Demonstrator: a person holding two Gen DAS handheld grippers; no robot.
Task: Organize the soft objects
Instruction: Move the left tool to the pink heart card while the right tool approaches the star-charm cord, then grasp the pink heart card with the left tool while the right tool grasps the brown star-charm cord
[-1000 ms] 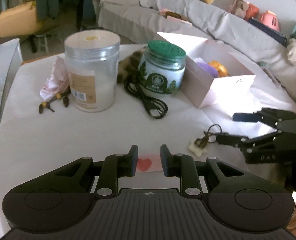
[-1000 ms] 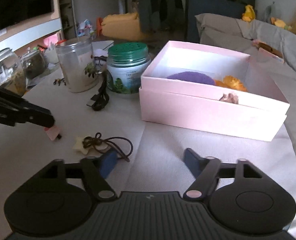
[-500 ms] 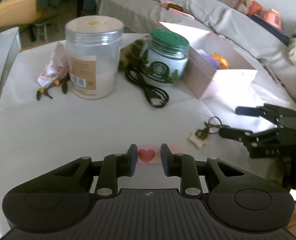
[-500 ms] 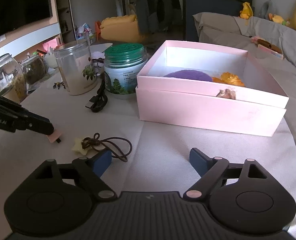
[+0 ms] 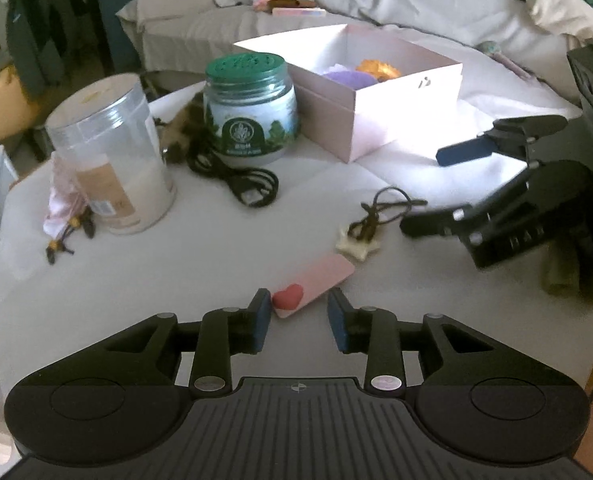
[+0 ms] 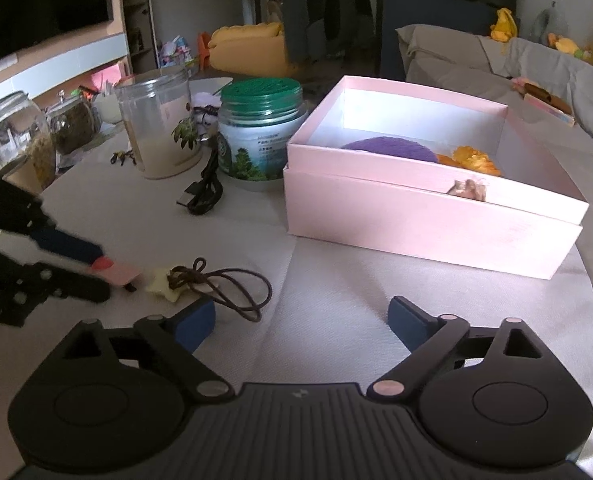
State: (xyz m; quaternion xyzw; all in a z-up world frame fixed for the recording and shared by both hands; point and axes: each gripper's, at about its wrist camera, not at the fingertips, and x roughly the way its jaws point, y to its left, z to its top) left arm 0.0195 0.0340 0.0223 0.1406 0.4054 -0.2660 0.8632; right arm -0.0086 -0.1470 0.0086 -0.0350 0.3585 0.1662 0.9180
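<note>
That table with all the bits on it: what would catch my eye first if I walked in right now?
Probably the open pink box at the table's right, with a purple pad and an orange flower inside. Left of it stands a green-lidded jar, beside a clear tub. Up front, the left gripper is opening around a pink strip with a red heart, next to a star charm on a brown cord.
</note>
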